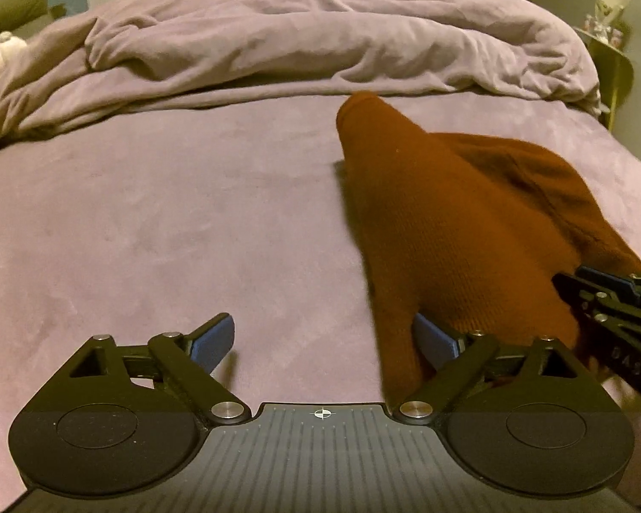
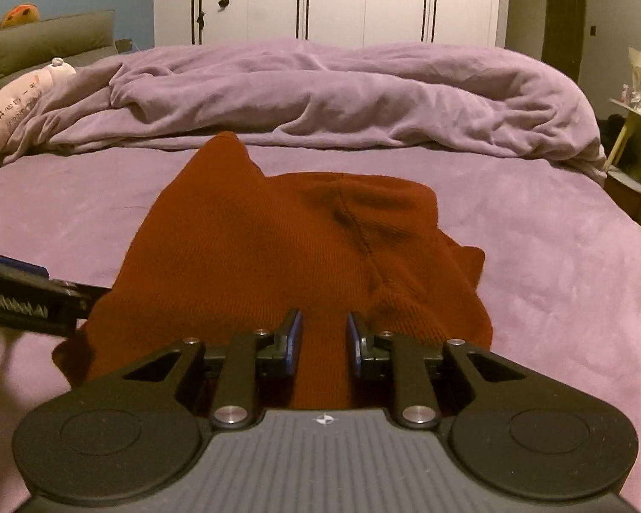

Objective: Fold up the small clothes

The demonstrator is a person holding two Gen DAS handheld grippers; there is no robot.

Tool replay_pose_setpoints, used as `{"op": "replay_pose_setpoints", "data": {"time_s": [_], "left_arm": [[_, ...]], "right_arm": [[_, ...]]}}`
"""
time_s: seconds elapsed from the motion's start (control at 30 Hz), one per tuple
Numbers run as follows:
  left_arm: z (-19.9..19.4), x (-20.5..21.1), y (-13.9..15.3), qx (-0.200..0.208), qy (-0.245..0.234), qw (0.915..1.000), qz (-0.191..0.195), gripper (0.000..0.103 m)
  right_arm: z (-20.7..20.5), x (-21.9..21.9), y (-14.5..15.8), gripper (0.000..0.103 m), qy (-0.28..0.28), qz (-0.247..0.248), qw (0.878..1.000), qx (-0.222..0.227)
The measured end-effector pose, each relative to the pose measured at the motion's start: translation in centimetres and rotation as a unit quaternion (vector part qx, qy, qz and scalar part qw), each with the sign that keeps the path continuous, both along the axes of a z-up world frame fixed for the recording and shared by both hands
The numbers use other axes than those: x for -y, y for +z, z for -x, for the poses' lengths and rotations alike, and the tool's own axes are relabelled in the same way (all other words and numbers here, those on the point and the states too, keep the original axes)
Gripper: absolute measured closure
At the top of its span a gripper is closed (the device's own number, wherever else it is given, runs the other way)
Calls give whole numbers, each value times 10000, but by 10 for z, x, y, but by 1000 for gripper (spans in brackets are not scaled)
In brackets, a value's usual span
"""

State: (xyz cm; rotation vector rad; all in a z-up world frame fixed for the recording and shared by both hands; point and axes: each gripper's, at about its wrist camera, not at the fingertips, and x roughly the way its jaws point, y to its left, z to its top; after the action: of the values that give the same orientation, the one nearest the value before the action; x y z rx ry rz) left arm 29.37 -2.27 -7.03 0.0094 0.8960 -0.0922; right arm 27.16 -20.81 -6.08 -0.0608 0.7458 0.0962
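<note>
Left gripper (image 1: 324, 342) jaws spread wide, its right finger under the sweater's (image 1: 448, 222) edge at 4 o'clock. Right gripper (image 2: 323, 344) clamps a sweater (image 2: 277, 248) fold at 6 o'clock. The sweater is partly lifted off the bed (image 2: 555, 265).

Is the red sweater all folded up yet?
Not yet. The rust-red sweater lies rumpled on the purple bed, one part sticking out toward the duvet. The right gripper has fabric between its fingers; the left gripper is wide open. Folding remains.
</note>
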Motion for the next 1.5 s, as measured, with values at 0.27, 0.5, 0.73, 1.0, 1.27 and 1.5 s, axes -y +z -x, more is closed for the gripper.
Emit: {"op": "replay_pose_setpoints", "data": {"time_s": [0.27, 0.5, 0.73, 1.0, 1.27, 1.5], "left_arm": [[-33, -12, 13, -32, 309, 9981, 523, 11], [-63, -4, -10, -167, 359, 9990, 217, 5], [-59, -51, -15, -417, -54, 9903, 1327, 6], [-71, -59, -33, -764, -196, 9421, 3258, 6], [-93, -22, -43, -802, -784, 9420, 3164, 9], [-99, -29, -45, -904, -893, 9382, 3220, 41]], "right_arm": [[-30, 4, 34, 79, -134, 195, 9990, 379], [-72, 20, -7, 82, -529, 904, 9937, -402], [-55, 110, 11, 47, -1119, -1432, 9813, -640], [-63, 160, -30, 26, -998, -3657, 9163, -1292], [-84, 136, -41, 14, -629, -3949, 9062, -1373], [-85, 122, -42, 67, -915, -3639, 9158, -1435]]}}
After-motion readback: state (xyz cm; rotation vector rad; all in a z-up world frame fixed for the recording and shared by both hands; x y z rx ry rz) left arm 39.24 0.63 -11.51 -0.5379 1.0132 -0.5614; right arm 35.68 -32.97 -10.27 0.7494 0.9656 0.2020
